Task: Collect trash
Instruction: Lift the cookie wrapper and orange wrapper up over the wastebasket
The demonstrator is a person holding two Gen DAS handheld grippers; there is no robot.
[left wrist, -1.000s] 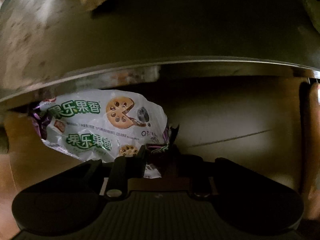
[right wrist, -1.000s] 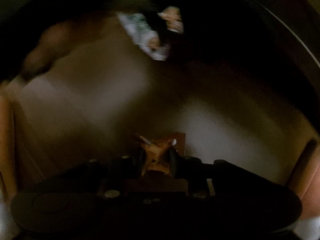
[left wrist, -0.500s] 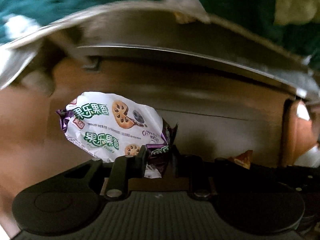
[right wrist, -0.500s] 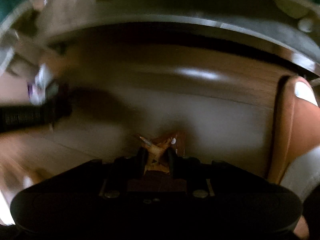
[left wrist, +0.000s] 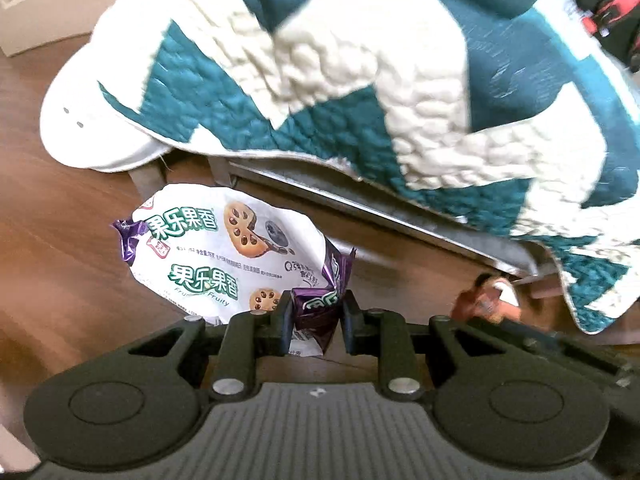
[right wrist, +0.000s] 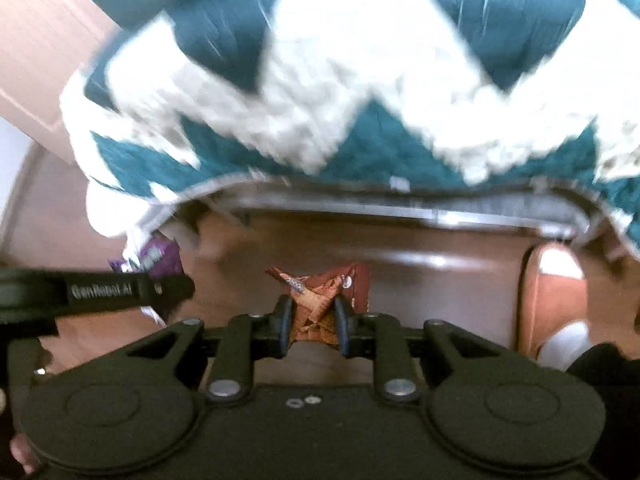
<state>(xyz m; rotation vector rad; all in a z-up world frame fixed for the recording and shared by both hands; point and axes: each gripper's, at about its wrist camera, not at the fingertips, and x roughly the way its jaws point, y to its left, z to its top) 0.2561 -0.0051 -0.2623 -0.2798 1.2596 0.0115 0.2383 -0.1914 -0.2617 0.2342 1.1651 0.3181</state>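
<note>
My left gripper (left wrist: 315,312) is shut on the purple crimped end of a white cookie wrapper (left wrist: 224,252) with green lettering, which hangs out to the left above the wooden floor. My right gripper (right wrist: 311,312) is shut on a crumpled orange-brown snack wrapper (right wrist: 320,296). In the left wrist view that orange wrapper (left wrist: 486,296) shows at the right beside the right gripper's black body. In the right wrist view the left gripper (right wrist: 182,286) reaches in from the left with the purple wrapper end (right wrist: 160,258) behind it.
A teal and cream quilted blanket (left wrist: 360,80) drapes over a bed with a metal frame rail (left wrist: 360,208) just ahead. Brown wooden floor (left wrist: 60,220) lies below. An orange-brown slipper (right wrist: 556,288) sits on the floor at the right.
Both grippers have risen from the dark space under the bed into daylight, each still holding its wrapper. The blanket now fills the upper part of both views.
</note>
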